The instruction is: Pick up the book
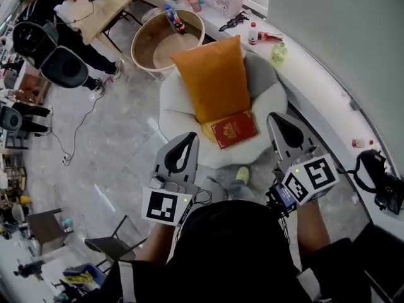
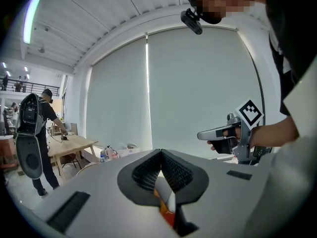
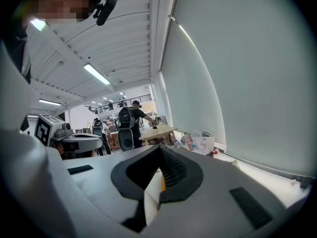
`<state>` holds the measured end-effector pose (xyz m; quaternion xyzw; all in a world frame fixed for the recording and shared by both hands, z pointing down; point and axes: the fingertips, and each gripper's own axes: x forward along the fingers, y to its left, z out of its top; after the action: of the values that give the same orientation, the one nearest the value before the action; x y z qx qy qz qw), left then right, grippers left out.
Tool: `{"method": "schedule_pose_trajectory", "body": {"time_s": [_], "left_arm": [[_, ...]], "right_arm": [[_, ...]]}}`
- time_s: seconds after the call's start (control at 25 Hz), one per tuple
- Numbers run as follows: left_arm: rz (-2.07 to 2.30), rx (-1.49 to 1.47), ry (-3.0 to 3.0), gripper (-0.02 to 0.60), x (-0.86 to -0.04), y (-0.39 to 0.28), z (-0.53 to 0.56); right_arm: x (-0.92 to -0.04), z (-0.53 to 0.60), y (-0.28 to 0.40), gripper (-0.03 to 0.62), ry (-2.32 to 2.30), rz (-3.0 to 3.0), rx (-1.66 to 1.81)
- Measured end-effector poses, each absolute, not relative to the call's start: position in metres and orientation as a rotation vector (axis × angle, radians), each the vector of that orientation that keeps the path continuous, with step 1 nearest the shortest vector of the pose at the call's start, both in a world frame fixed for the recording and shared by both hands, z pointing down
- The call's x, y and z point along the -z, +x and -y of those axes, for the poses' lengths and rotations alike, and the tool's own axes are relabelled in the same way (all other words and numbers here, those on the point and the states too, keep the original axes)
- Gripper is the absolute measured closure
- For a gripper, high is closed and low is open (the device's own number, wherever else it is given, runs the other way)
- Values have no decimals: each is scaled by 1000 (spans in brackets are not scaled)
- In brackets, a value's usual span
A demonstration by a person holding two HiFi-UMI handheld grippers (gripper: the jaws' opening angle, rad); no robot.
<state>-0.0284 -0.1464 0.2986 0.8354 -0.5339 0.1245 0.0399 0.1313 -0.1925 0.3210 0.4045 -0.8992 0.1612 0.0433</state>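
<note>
An orange cushion point(image 1: 216, 74) leans upright against the back of a white round armchair point(image 1: 173, 106). Behind the armchair stands a round wooden tub point(image 1: 136, 40). Right of it, a white bench point(image 1: 312, 74) carries a red-capped bottle point(image 1: 253, 33).

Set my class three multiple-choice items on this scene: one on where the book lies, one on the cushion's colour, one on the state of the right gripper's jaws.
1. Where is the book relative to the white chair and the cushion?
A. under the cushion
B. on the seat, in front of the cushion
C. lifted clear of the chair

2. What colour is the cushion?
A. orange
B. blue
C. black

3. How is the right gripper?
A. shut on the book
B. wide open
C. shut and empty

Answers:
1 B: the head view shows the red book lying flat on the seat at the cushion's foot.
2 A: it shows plainly orange against the white chair.
3 C: its jaws meet at the tips with nothing between them, and it is short of the book.
</note>
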Motion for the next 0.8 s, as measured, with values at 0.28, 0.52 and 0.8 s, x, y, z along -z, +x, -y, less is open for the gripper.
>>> {"method": "schedule_pose_trajectory", "body": {"time_s": [0.28, 0.52, 0.8], "left_arm": [[1636, -318, 2549, 571, -298, -32, 161], [1627, -372, 2531, 571, -301, -44, 173], [1587, -266, 2544, 571, -302, -61, 192]], "right_arm": [[-322, 206, 123, 585, 1218, 2758, -508], [-321, 215, 114, 585, 1235, 2734, -501], [-321, 229, 92, 585, 1253, 2702, -497]]}}
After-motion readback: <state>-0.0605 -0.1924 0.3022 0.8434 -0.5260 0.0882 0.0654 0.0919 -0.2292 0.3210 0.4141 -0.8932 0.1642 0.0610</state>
